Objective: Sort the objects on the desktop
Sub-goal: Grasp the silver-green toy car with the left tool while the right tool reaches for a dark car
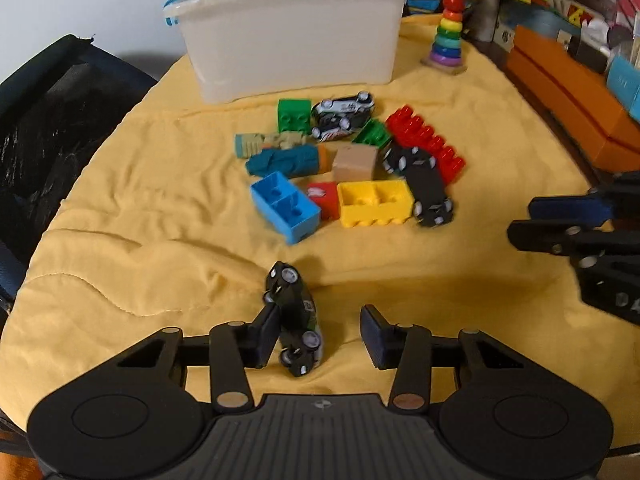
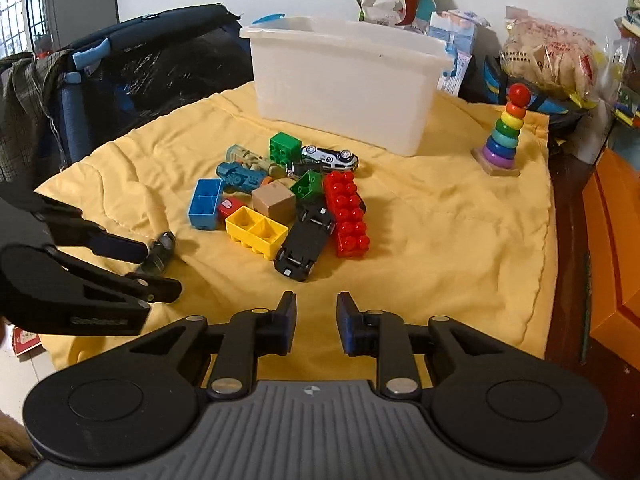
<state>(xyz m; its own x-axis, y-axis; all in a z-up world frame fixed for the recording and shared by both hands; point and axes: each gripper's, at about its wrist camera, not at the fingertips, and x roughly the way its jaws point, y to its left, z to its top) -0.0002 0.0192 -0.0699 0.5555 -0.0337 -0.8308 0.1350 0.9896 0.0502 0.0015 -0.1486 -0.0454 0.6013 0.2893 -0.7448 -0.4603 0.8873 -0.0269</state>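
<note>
Left wrist view: I am working the pick-up step of the sorting, with the left claw (image 1: 320, 334) standing about half open over a small dark toy car (image 1: 295, 320) lying on its side on the yellow blanket (image 1: 140, 240). The car is sitting between the fingers, touching or nearly touching the left pad while the right pad is standing clear of it, so nothing is gripped yet. The right claw (image 2: 316, 326) is hanging narrow and empty near the front of the blanket. The remaining toys, among them a blue brick (image 1: 286, 206), a yellow brick (image 1: 374, 202) and a black toy car (image 1: 430, 188), are lying heaped between the claws and the white plastic bin (image 1: 292, 44). Next, I judge, I am needing to centre the car, close on it and carry it to the bin.
</note>
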